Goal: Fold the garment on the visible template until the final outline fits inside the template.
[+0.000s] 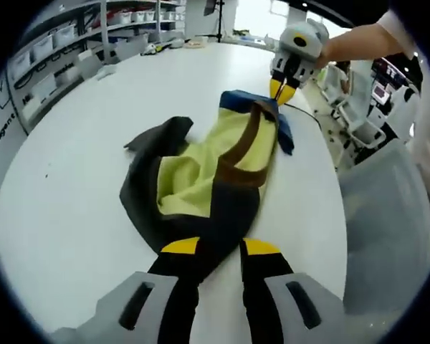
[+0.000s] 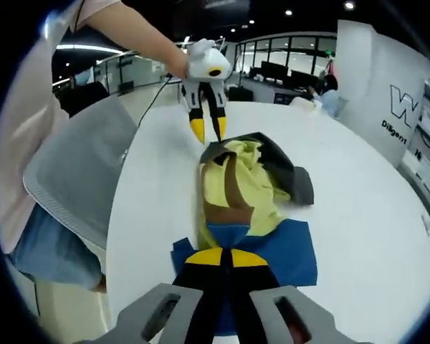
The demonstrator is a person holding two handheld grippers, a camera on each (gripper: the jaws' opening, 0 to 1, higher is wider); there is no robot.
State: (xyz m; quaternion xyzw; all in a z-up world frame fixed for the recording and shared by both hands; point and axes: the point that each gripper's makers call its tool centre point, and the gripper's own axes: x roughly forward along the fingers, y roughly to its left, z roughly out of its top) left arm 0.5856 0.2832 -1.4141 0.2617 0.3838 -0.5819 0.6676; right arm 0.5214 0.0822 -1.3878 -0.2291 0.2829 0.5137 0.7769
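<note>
Garment [image 1: 215, 179] lies stretched on your white table [image 1: 72, 215]; your left hand-held gripper [image 1: 221, 247] pinches its dark end, your right hand-held gripper [image 2: 225, 256] clamps its blue end.

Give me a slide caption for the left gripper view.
Two tongs, left and right, pinch opposite ends of a garment on a white table.

white table [image 1: 72, 208], crumpled garment [image 1: 208, 179] on it
</note>
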